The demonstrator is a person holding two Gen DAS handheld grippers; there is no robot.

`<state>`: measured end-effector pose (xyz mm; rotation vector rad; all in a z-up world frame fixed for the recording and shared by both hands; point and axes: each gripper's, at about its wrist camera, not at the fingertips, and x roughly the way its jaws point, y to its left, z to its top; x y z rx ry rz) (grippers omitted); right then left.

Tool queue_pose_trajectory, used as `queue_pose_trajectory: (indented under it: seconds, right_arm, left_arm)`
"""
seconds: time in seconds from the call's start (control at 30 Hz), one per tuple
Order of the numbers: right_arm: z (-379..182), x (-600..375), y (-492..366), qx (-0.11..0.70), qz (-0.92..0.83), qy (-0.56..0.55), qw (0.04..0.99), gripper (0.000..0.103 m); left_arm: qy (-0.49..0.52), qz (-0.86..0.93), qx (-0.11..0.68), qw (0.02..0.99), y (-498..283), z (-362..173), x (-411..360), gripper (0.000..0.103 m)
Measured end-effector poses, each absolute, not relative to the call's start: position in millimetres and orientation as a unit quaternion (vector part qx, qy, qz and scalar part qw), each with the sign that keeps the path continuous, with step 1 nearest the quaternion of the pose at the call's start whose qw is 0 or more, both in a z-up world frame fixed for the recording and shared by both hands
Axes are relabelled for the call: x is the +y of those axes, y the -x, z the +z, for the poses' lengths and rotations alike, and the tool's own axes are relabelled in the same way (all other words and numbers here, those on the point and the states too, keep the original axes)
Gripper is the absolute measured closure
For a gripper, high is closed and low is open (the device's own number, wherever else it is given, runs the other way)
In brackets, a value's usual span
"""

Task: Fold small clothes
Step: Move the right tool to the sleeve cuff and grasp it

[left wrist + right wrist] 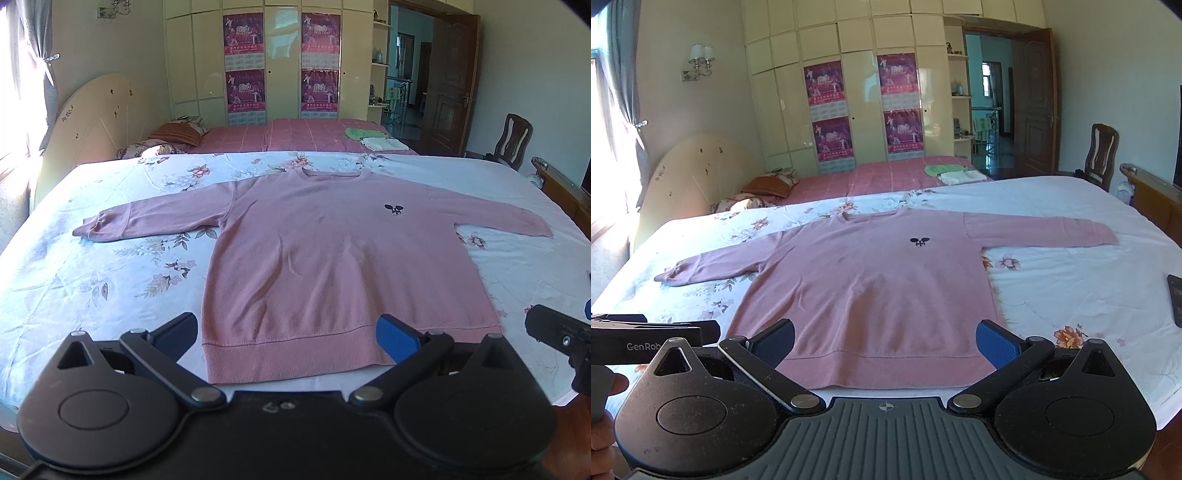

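Pink knit fabric forms a long-sleeved sweater [332, 258], which is laid flat, front up, on a bed [92, 280] covered by a white floral quilt. Both sleeves are spread outward, and a ribbed hem band is seen at the near edge. A small dark embroidered emblem [920, 242] is stitched on the chest; its design is too small to be made out. The left gripper [288, 338] is held above the hem with its jaws spread wide, nothing grasped. The right gripper [885, 343] is likewise held released over the hem. A dark flat object [1175, 299] is cut off at the right edge.
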<state>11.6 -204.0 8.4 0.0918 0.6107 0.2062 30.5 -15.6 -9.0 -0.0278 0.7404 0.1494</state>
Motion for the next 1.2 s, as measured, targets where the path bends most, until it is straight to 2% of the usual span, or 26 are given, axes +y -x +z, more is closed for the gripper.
queue_pose_trajectory:
  seconds: [0.67,1.2]
  right_arm:
    - [-19,-252,-111,0.299,0.062,-0.019,0.952,0.000]
    - [-51,-344,-240,0.319,0.038,-0.030,0.946,0.001]
  left_arm:
    - [0.009,0.096,0.375,0.922,-137,-30,-35,0.000]
    - [0.003,0.109,0.386,0.916,-247,-59,-78,0.000]
